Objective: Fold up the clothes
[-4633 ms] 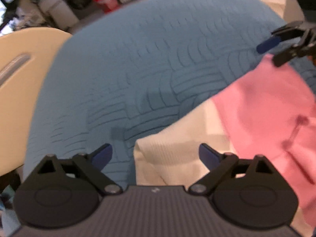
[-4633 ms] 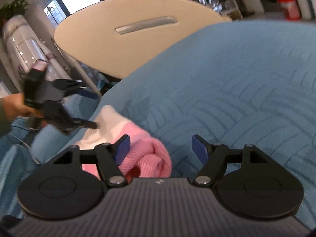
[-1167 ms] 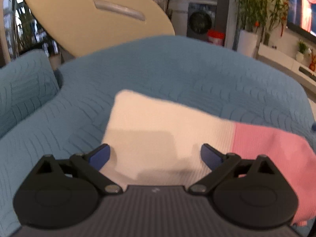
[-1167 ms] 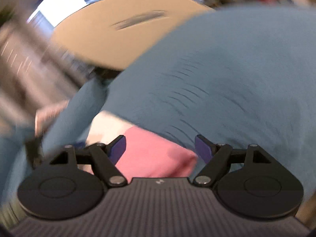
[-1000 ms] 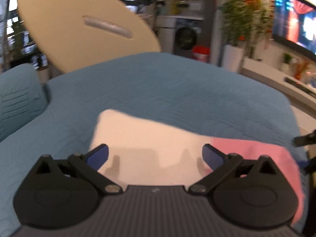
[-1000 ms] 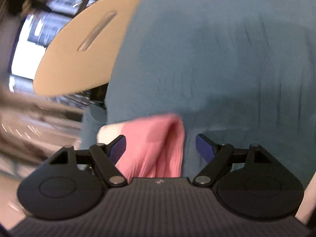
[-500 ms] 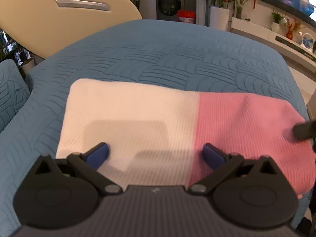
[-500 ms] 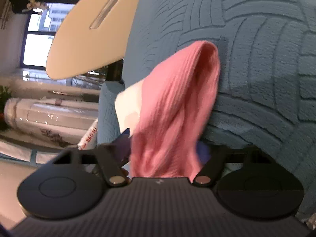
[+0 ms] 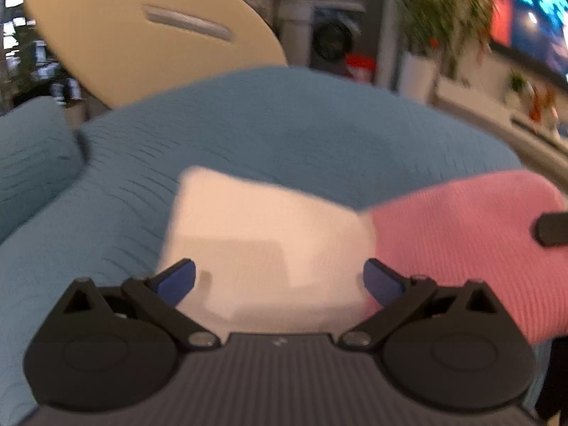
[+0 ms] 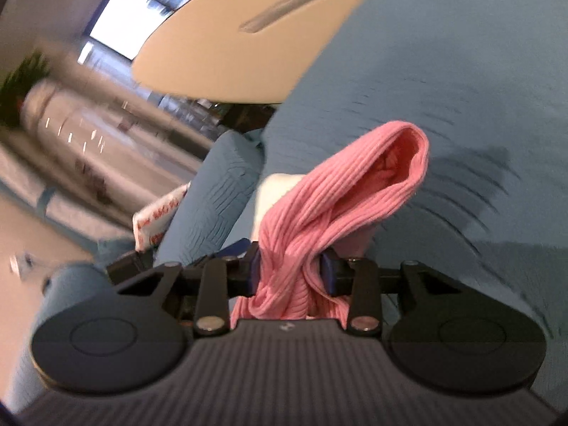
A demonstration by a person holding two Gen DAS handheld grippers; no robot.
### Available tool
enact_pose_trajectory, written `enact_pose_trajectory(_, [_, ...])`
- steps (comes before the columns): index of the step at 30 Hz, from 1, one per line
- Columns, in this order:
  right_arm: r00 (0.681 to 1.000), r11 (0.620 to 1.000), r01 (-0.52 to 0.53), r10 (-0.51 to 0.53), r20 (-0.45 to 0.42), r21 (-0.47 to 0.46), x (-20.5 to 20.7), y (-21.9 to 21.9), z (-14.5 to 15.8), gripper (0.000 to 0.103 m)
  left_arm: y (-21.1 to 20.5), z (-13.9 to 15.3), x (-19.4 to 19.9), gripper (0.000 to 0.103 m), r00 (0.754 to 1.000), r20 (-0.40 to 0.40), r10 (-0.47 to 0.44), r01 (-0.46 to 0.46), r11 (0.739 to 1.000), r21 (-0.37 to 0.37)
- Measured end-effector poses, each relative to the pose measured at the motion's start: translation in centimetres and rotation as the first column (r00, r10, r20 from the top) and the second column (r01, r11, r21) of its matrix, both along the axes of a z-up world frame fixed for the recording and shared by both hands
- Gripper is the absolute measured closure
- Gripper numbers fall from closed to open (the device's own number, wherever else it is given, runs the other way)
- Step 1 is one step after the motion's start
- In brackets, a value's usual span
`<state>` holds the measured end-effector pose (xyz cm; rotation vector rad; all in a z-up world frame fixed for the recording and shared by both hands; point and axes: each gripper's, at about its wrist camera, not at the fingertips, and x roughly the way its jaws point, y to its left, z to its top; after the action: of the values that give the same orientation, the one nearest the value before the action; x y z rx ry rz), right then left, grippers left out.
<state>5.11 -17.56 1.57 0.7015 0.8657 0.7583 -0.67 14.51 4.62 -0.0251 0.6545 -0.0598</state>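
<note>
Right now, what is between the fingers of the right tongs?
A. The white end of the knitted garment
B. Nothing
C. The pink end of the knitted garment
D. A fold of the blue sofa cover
C: in the right wrist view the right tongs are closing on the bunched pink end of the knitted garment, which is lifted off the blue sofa cover; the white end lies flat.

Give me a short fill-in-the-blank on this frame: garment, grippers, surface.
The right gripper is closing on the ____ end of the knit garment.
The left gripper hovers over the garment's ____ half with jaws wide apart.
The garment lies on a ____ quilted cover.
Behind the cover stands a ____ oval board.

Missing words: pink; white; blue; beige
</note>
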Motion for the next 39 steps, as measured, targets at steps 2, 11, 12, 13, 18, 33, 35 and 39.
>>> enact_pose_trajectory(2, [0.998, 0.998, -0.050, 0.051, 0.038, -0.027, 1.0, 2.2, 1.5, 0.066, 1.8, 0.9, -1.4, 0.001, 0.999, 0.023, 0.042, -0.042, 0.999, -0.006])
enact_pose_trajectory(11, [0.969, 0.975, -0.214, 0.204, -0.137, -0.058, 7.1, 17.2, -1.2, 0.050, 7.5, 2.8, -8.3, 0.000, 0.973, 0.072, 0.220, -0.217, 0.975, -0.041])
enact_pose_trajectory(12, [0.967, 0.977, -0.210, 0.202, -0.154, -0.038, 7.2, 17.1, -1.6, 0.047, 7.6, 3.0, -9.1, 0.000, 0.975, 0.063, 0.215, -0.213, 0.976, -0.039])
enact_pose_trajectory(13, [0.964, 0.980, -0.196, 0.195, -0.178, 0.012, 7.4, 17.2, -1.8, 0.043, 7.6, 3.0, -9.5, 0.000, 0.977, 0.056, 0.207, -0.206, 0.978, -0.027])
enact_pose_trajectory(18, [0.972, 0.956, -0.151, 0.190, -0.135, 0.253, 7.2, 13.4, 0.5, 0.018, 6.3, 3.2, -9.9, 0.000, 0.989, 0.050, 0.142, -0.143, 0.990, 0.020])
enact_pose_trajectory(33, [0.999, 0.973, -0.015, 0.004, -0.046, -0.230, 5.8, 5.7, -3.2, 0.016, -0.6, 4.1, -1.1, 0.000, 1.000, 0.014, 0.020, -0.022, 0.989, 0.146])
enact_pose_trajectory(35, [0.998, 0.966, 0.018, -0.002, 0.060, -0.257, 5.3, 5.0, -1.5, 0.015, -1.6, 2.3, -0.9, 0.000, 1.000, -0.019, -0.012, 0.016, 0.983, 0.183])
enact_pose_trajectory(39, [0.948, 0.942, -0.044, 0.144, 0.283, -0.333, 5.2, 5.8, 1.3, 0.015, -3.4, -1.2, -1.7, 0.000, 0.994, -0.089, -0.062, 0.086, 0.952, 0.295])
